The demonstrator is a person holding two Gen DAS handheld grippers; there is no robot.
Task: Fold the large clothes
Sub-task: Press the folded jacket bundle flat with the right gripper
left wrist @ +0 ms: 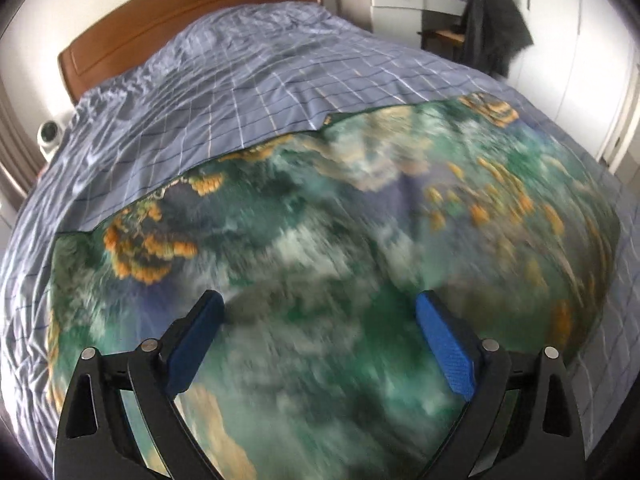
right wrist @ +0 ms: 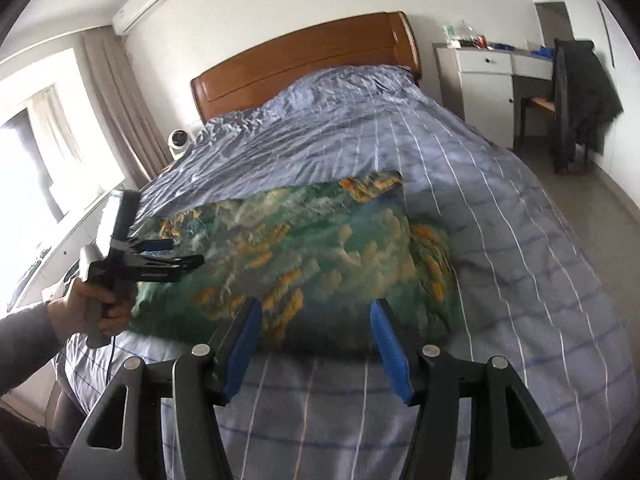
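A large green cloth with orange and cream print [left wrist: 320, 232] lies folded flat on the blue checked bed cover [left wrist: 240, 80]. It also shows in the right wrist view [right wrist: 312, 248]. My left gripper [left wrist: 320, 312] is open and empty, held over the cloth's near part. It shows from the side in the right wrist view [right wrist: 180, 254], at the cloth's left edge. My right gripper [right wrist: 316, 320] is open and empty, just above the cloth's near edge.
A wooden headboard [right wrist: 304, 60] stands at the far end of the bed. A white dresser [right wrist: 480, 76] and a chair with a dark jacket [right wrist: 580, 100] stand at the right. A small white fan [right wrist: 179, 142] and a curtained window [right wrist: 48, 152] are at the left.
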